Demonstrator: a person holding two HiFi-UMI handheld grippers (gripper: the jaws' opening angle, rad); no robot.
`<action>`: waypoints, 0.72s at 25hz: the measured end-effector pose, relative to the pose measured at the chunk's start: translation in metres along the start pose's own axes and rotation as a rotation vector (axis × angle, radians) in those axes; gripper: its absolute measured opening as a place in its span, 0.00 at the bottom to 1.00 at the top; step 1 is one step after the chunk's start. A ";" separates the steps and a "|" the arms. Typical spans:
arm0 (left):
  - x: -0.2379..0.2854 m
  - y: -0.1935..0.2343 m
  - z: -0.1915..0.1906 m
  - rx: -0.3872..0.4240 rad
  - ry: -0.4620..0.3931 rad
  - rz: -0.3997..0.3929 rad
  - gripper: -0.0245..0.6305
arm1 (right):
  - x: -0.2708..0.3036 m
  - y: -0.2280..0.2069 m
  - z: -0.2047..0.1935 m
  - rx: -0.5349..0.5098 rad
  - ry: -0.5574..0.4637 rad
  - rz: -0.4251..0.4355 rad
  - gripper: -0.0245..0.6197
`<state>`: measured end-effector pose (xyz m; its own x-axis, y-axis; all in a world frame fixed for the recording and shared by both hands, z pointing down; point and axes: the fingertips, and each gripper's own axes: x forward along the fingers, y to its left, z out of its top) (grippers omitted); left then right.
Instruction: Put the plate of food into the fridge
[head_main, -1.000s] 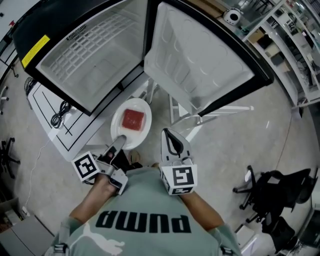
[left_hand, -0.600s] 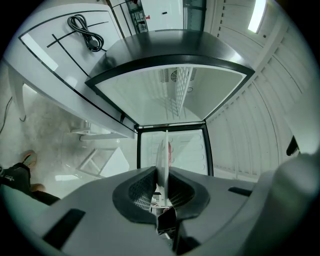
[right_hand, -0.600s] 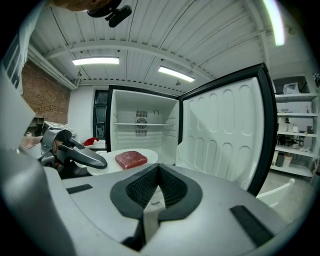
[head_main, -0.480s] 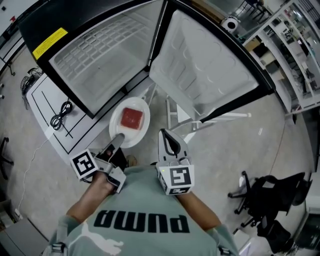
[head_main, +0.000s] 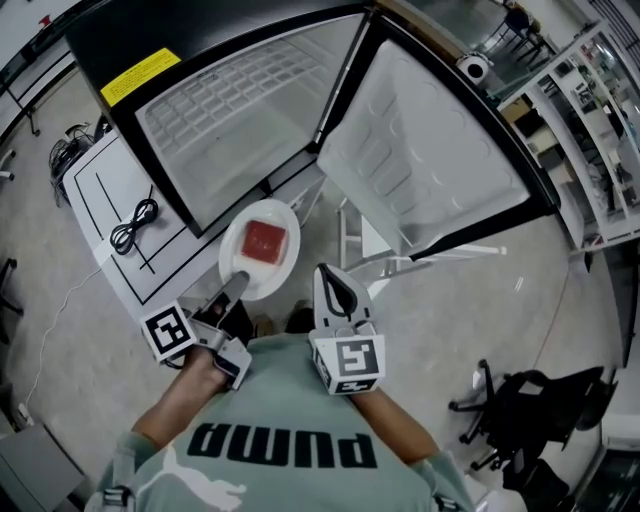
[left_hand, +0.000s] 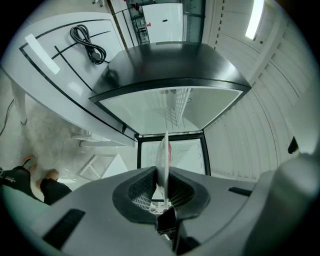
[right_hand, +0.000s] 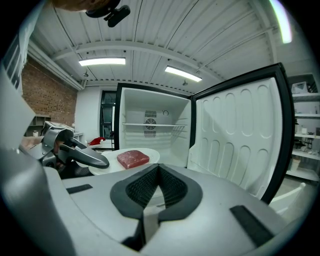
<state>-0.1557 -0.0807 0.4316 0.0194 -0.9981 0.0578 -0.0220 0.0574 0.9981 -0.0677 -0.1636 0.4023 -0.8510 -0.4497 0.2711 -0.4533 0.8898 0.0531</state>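
Plate held before open fridge
I see my left gripper clamping the plate's rim, 1 red meat slab on it; my right gripper is pressed closed.

We see bright, even light from ceiling tubes; strong fisheye bending at every edge; dark, vignetted corners.

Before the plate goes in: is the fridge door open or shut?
Open. The fridge door stands swung wide, and the wire shelf inside shows.

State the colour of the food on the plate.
Dark red; the food shows best in the head view.
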 end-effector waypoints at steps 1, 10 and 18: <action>-0.001 0.001 0.001 0.003 0.000 0.003 0.09 | 0.002 0.002 -0.001 0.001 0.003 0.005 0.05; 0.008 0.003 0.013 0.008 -0.030 0.010 0.09 | 0.028 0.002 0.002 0.002 -0.005 0.059 0.05; 0.020 -0.001 0.031 0.008 -0.070 0.013 0.09 | 0.057 0.002 0.012 -0.004 -0.003 0.121 0.05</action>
<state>-0.1861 -0.1012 0.4310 -0.0514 -0.9963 0.0692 -0.0303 0.0709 0.9970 -0.1204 -0.1881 0.4062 -0.8999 -0.3397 0.2734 -0.3466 0.9377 0.0241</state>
